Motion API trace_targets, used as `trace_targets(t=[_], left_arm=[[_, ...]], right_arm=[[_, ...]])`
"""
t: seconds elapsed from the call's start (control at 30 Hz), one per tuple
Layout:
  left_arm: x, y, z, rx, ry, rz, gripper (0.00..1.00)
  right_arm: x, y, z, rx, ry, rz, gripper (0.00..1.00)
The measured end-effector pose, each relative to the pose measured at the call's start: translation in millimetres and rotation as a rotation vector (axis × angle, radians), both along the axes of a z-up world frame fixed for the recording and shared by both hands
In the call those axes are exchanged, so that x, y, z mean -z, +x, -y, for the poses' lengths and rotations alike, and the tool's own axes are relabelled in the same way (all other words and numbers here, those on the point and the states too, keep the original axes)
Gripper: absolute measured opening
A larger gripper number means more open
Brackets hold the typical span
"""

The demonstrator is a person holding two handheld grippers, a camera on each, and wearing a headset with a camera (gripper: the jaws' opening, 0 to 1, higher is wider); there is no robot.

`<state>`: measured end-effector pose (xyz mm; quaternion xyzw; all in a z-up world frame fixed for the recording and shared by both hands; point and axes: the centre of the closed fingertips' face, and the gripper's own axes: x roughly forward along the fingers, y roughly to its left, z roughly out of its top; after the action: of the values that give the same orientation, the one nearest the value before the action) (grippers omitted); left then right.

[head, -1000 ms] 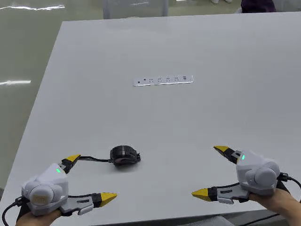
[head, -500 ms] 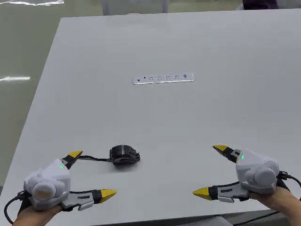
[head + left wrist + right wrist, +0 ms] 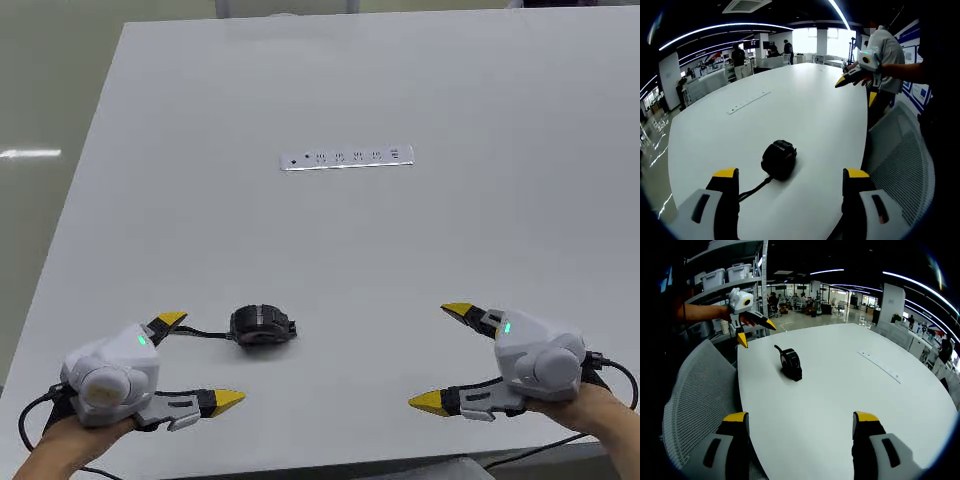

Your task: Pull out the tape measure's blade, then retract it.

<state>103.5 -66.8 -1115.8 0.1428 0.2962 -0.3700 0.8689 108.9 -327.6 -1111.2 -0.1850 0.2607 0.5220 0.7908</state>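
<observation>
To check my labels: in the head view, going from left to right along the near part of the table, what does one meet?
left gripper → tape measure → right gripper

Tape measure, nr table's near edge: all black, black cord too. Table: plain pale grey-white, no pattern. Power strip, mid-table: white w/ small dark marks. Left gripper & right gripper: white-grey bodies, black jaws, yellow tips, green light each.
</observation>
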Motion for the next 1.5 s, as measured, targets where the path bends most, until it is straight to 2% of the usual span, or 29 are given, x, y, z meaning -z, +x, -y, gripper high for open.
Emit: trace_targets(t=[0.33,0.43,0.53,0.87,1.37,1.5], left_arm=[[16.2,6.9,-1.5,0.070,0.067,-0.027,0.72],[21.4,9.2,-1.6,0.093,0.087,-0.037,0.71],[27.3,13.2,-2.1,0.118,0.120,-0.038,0.68],[39.5,28.0,1.2,0.167,0.160,-0.046,0.63],[52.1,46.9,7.1,0.247,0.185,-0.061,0.59],[56.4,50.4,8.4,0.271,0.204,-0.070,0.57]], right_arm=[[6.3,6.0,-7.0,-0.079,-0.028,0.018,0.79],[8.4,8.5,-9.4,-0.097,-0.029,0.019,0.78],[10.7,12.5,-11.4,-0.117,-0.037,0.025,0.76],[20.5,26.3,-18.6,-0.166,-0.052,0.034,0.69],[39.0,45.7,-38.8,-0.223,-0.056,0.049,0.60],[44.4,48.4,-45.2,-0.237,-0.048,0.037,0.60]])
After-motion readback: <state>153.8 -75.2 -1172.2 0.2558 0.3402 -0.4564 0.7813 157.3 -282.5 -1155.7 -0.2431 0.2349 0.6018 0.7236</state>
